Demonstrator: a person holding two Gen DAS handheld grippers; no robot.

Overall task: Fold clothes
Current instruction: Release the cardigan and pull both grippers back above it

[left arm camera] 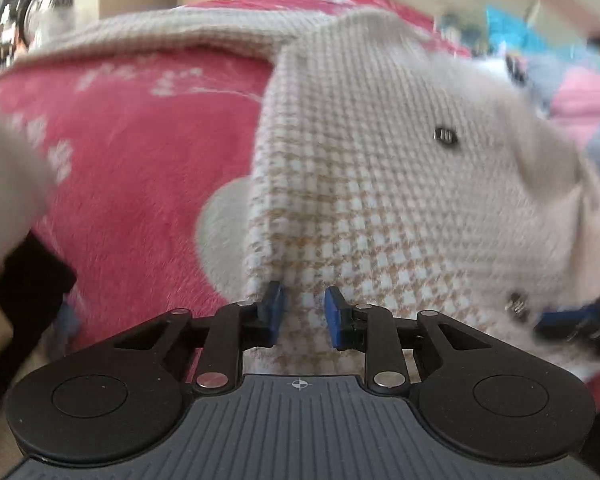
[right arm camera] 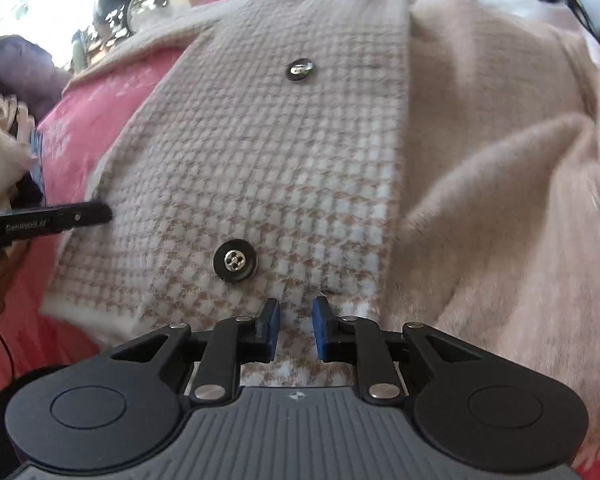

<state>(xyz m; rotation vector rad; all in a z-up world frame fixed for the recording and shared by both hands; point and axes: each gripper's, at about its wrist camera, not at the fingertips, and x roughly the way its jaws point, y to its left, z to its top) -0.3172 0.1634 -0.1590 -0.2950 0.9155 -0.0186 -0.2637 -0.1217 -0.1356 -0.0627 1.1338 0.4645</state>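
I have a beige-and-white houndstooth knit cardigan with dark round buttons (right arm camera: pixel 268 184) spread on a pink plush blanket with pale lettering (left arm camera: pixel 132 152), and I take its lower black four-hole button (right arm camera: pixel 235 260) as my landmark. My right gripper (right arm camera: pixel 296 328) sits just below that button and slightly to its right, over the hem; its blue pads stand a narrow gap apart with checked knit showing between them, and I cannot tell whether they pinch any cloth. My left gripper (left arm camera: pixel 303 316) is well off to the left of the button, at the panel's left edge, jaws likewise only slightly parted over the fabric, nothing clearly gripped; its black finger shows in the right wrist view at that same edge. The buttoned panel's long axis runs up and away from both grippers, past the upper button (right arm camera: pixel 299 70) toward the collar. To the right of the landmark a plain fuzzy beige sleeve (right arm camera: pixel 500 208) lies bunched. I judge the right gripper nearer the hem centre, so the fold likely lifts the hem up along that axis.
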